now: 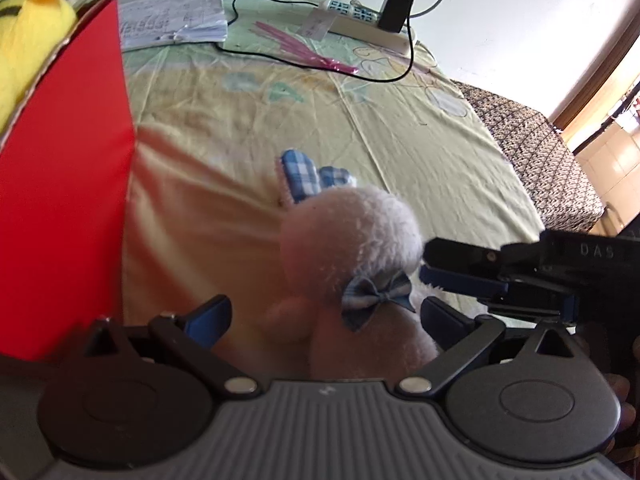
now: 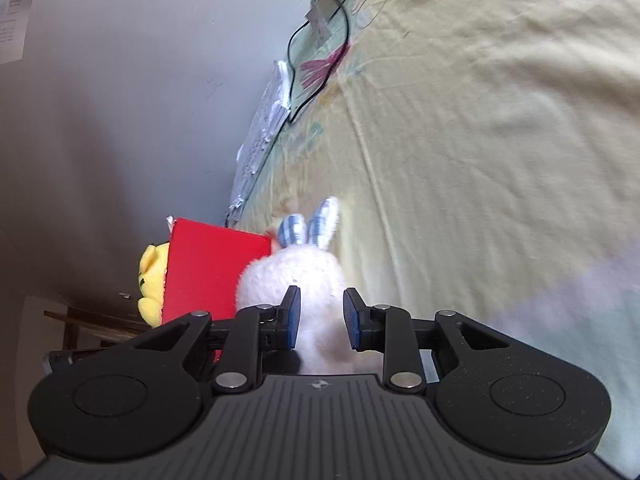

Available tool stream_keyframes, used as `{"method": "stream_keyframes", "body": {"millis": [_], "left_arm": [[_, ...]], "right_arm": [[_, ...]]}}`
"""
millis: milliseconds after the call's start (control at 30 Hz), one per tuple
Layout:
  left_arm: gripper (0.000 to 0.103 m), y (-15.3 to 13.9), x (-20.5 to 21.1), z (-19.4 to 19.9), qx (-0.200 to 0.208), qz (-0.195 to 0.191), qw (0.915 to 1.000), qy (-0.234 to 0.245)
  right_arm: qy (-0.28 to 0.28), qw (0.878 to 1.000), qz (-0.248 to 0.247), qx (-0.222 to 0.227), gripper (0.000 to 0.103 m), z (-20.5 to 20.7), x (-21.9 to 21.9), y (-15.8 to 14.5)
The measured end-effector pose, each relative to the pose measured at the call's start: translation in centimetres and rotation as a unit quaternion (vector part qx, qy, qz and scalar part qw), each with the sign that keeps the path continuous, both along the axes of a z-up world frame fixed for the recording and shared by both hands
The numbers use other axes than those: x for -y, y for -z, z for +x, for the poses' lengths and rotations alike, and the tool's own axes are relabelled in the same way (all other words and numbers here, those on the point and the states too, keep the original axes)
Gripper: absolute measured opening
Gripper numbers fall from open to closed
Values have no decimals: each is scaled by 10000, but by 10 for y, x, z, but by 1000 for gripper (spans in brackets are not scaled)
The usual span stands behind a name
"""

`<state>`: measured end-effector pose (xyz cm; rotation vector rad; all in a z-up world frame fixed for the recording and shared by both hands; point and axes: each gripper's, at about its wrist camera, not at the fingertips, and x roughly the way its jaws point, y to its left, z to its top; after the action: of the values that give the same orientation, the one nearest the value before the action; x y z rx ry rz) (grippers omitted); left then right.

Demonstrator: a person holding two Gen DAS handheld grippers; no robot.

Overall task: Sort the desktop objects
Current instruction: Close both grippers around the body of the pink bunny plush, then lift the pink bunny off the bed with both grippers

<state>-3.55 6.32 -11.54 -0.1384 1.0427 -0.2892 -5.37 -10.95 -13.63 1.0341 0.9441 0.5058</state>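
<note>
White plush bunny (image 1: 352, 248) w/ blue plaid ears + blue bow, lying on yellow-green bed sheet (image 1: 400, 128), just right of red box (image 1: 64, 200). Blurred, close to both cams.

L hand-held gripper (image 1: 322, 320): spread wide, blue pads either side of bunny's lower body. Contact w/ plush: can't tell, fur blurs the edges.

R hand-held gripper (image 2: 320, 320): pads partly closed around bunny's body; plush fills the gap between them. Looks like pinching the bunny, pads at or touching fur. In left wrist view, same gripper comes in from right, fingertips at bunny's head/neck beside the bow.

Red box: open top, yellow plush toy (image 1: 28, 40) sticking out of it.

Far end of bed: stack of papers (image 1: 176, 20), white power strip (image 1: 360, 20) w/ black adapter (image 1: 396, 10) plugged in, black cable (image 1: 320, 64) looping across sheet, pink plastic bundle (image 1: 304, 50) near strip. Dark patterned blanket (image 1: 540, 152) along right edge of bed. White wall behind.
</note>
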Motion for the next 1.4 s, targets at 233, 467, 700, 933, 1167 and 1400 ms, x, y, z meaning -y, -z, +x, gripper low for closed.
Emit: {"method": "stream_keyframes", "body": {"millis": [233, 467, 700, 933, 1167, 1400], "left_arm": [[101, 8, 0, 4, -233, -54, 9997, -57], [101, 1, 12, 11, 90, 321, 9994, 137], [101, 10, 18, 14, -120, 249, 9994, 223], [100, 14, 22, 18, -198, 437, 9987, 192], [100, 9, 22, 14, -150, 459, 9987, 170], [100, 8, 18, 8, -123, 426, 9990, 80]], "right_arm": [[-353, 9991, 228, -79, 39, 13, -18, 7], [-527, 9985, 121, 51, 37, 15, -19, 1], [-460, 9987, 224, -80, 38, 15, -16, 10], [-580, 9983, 98, 40, 37, 20, -24, 4], [-508, 9987, -8, 56, 30, 15, -20, 0], [-362, 9993, 53, -71, 24, 6, -15, 0]]}}
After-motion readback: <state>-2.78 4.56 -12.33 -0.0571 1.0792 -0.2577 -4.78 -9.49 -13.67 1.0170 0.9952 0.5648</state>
